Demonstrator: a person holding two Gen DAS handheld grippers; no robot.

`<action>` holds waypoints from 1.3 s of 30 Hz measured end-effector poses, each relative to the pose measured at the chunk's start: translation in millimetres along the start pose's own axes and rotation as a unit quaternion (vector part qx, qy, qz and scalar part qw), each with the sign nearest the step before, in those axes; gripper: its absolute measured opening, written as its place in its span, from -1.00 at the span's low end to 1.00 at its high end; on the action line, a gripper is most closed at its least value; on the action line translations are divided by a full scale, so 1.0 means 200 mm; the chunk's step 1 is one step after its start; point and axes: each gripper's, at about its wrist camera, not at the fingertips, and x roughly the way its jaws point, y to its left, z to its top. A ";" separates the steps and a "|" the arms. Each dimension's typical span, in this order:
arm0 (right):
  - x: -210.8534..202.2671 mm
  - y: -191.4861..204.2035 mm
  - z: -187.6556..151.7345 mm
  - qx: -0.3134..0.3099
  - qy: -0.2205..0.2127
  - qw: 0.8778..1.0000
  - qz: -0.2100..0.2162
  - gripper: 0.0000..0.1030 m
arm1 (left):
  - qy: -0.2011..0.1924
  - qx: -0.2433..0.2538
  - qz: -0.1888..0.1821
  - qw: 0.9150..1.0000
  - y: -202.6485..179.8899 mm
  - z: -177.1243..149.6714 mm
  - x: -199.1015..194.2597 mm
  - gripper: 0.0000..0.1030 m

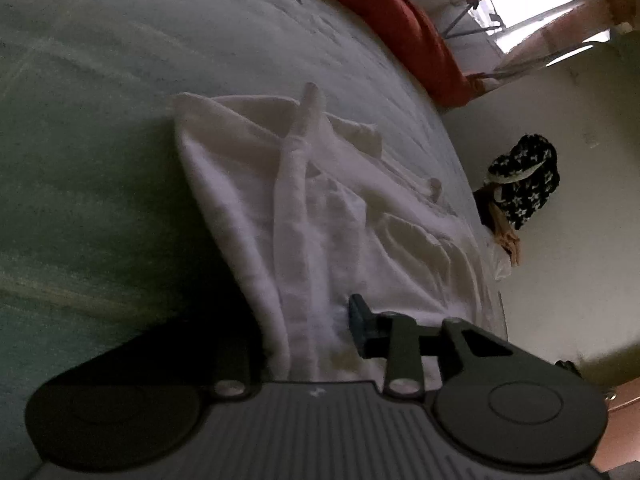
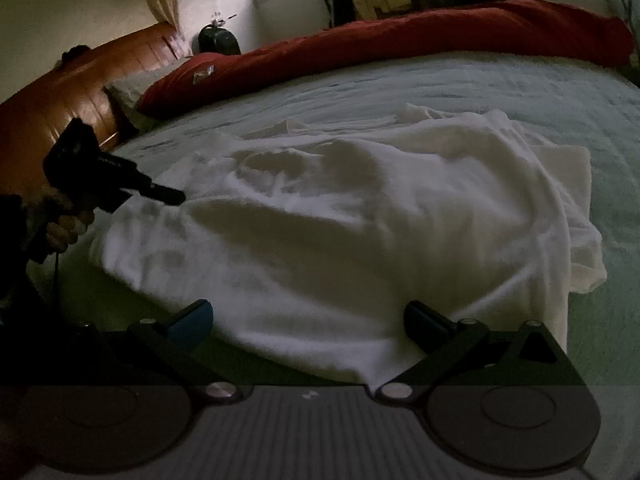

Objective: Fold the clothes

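Clearly the step in hand was taking hold of the near hem of the shirt [image 2: 340,220] at two points before any fold. Lowest in the right wrist view, the right gripper [image 2: 308,322] stood wide open, its fingers [image 2: 192,320] spread either side of the hem at bottom centre, pads not yet touching cloth; it would do best to push forward until the edge sat well between the pads and only then close. At the left edge of that view, the left gripper [image 2: 176,196], held in a hand [image 2: 60,228], reached onto the shirt's left corner. In its own view the left gripper [image 1: 320,328] had white cloth bunched between its fingers at lower centre; one finger [image 1: 360,328] showed, the other was hidden in the folds, so it looked closed on the shirt, though I judged that loosely. Beyond the grippers the shirt lay rumpled across the middle of the bed [image 2: 520,80], with a twisted ridge running toward the upper centre. Both grips should catch all layers, then pull apart evenly to flatten it. Farthest back lay a red blanket [image 2: 400,44].
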 end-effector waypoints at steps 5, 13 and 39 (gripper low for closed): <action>-0.01 0.00 0.02 0.014 0.003 1.000 0.002 1.00 | -0.003 0.036 0.036 0.999 -0.07 -0.01 0.00 -0.38; -0.08 0.07 0.27 0.080 -0.029 0.995 0.053 1.00 | -0.007 0.061 0.069 0.996 -0.12 -0.03 -0.01 -0.39; 0.45 0.17 0.61 0.108 -0.009 0.992 0.064 1.00 | -0.025 0.062 0.069 0.995 -0.13 -0.06 0.00 -0.39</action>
